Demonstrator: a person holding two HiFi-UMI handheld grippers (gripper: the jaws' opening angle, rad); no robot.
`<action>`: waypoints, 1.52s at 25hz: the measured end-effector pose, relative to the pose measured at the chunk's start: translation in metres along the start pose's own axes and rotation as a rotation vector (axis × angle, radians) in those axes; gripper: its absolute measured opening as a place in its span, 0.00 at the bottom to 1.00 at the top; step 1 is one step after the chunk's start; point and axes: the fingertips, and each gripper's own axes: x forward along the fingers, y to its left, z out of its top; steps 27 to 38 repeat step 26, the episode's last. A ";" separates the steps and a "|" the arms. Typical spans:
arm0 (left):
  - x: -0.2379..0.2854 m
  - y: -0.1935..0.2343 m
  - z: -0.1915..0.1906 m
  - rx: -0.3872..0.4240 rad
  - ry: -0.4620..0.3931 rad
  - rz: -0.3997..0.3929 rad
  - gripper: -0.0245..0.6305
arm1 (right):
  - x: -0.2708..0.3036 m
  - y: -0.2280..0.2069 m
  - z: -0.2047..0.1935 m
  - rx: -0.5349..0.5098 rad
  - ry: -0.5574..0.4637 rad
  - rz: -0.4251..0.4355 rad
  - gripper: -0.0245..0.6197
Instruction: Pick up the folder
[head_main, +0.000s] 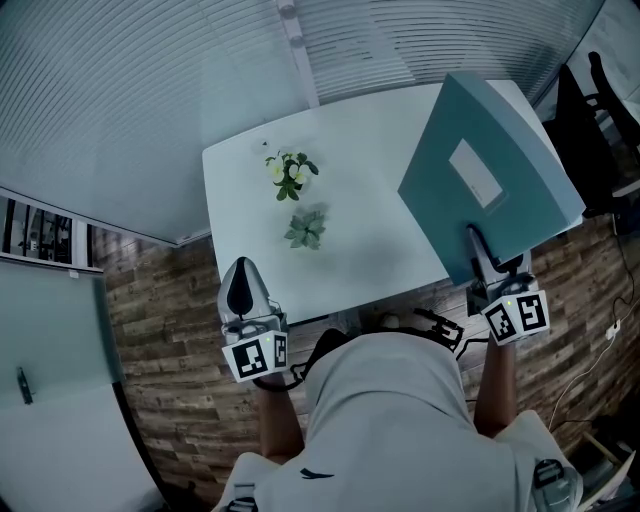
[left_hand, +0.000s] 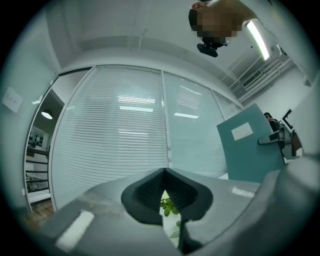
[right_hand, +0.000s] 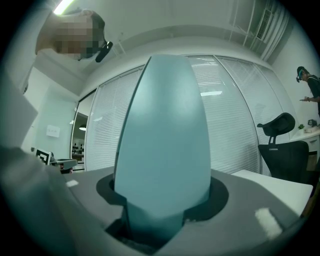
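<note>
Folder (head_main: 490, 170) looks lifted, tilted over right end of table (head_main: 240, 200). Your right gripper (head_main: 485, 262) pinches only its bottom edge, jaws roughly half apart around it. Small bite, big panel: reckon it swings or slips if you roll that wrist fast. Left gripper (head_main: 241, 290) closed tight, empty, so no backup. Little plants (head_main: 291, 174) well clear.

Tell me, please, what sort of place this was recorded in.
Most likely an office: slatted blinds run along the glass walls, a black office chair stands nearby, and a teal folder is being handled.
</note>
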 end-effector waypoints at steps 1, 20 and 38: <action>0.000 0.000 0.000 -0.001 0.000 0.001 0.05 | 0.000 0.000 -0.001 -0.005 0.003 0.001 0.48; 0.003 0.006 -0.005 0.009 0.021 0.005 0.05 | 0.012 0.010 -0.010 -0.031 0.033 0.026 0.48; 0.002 0.003 -0.008 0.026 0.033 -0.002 0.05 | 0.012 0.011 -0.012 -0.028 0.038 0.033 0.48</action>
